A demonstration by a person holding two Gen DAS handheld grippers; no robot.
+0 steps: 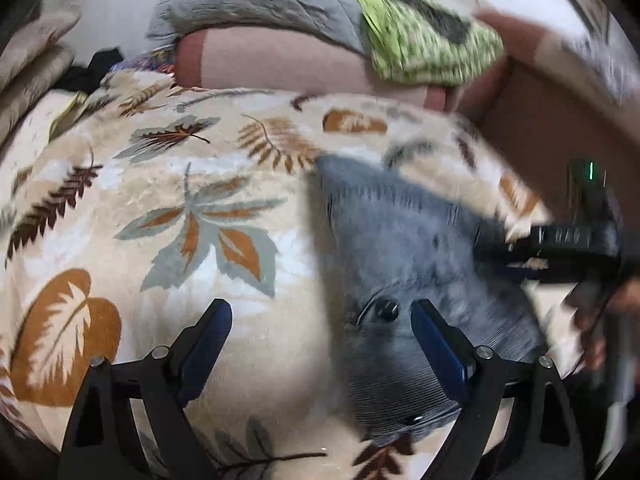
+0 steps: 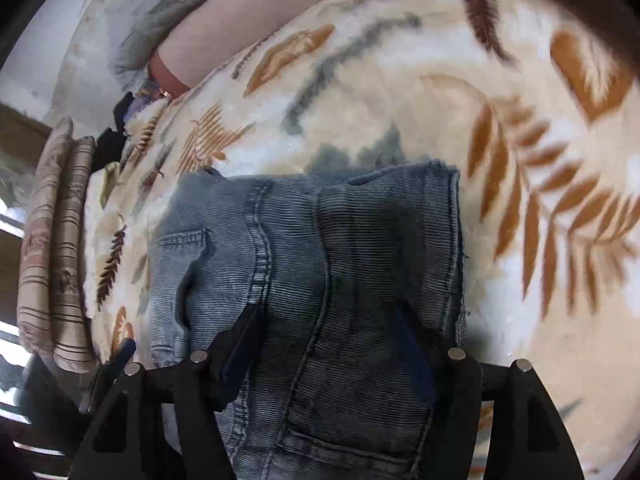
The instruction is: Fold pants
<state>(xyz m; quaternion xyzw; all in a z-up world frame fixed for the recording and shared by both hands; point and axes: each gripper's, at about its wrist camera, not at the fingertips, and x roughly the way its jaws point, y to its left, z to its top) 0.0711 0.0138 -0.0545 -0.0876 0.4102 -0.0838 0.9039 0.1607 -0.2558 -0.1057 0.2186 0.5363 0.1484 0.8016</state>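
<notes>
Blue-grey denim pants [image 1: 400, 248] lie folded on a leaf-patterned blanket [image 1: 168, 200]. In the left wrist view my left gripper [image 1: 320, 316] is open, its right finger over the waistband near the button [image 1: 386, 309], its left finger over the blanket. The right gripper [image 1: 500, 244] shows there at the right edge, blurred, over the pants. In the right wrist view the pants [image 2: 320, 272] fill the middle, with seams and a pocket showing. My right gripper [image 2: 328, 320] is open, its fingers spread wide on top of the denim, the right finger [image 2: 416, 352] faint in shadow.
A grey pillow [image 1: 260, 0] and a green patterned cloth [image 1: 424, 44] lie at the far side on a pink sheet [image 1: 280, 60]. Striped folded cushions [image 2: 52, 240] stand at the left. A brown headboard or box [image 1: 540, 132] is at the right.
</notes>
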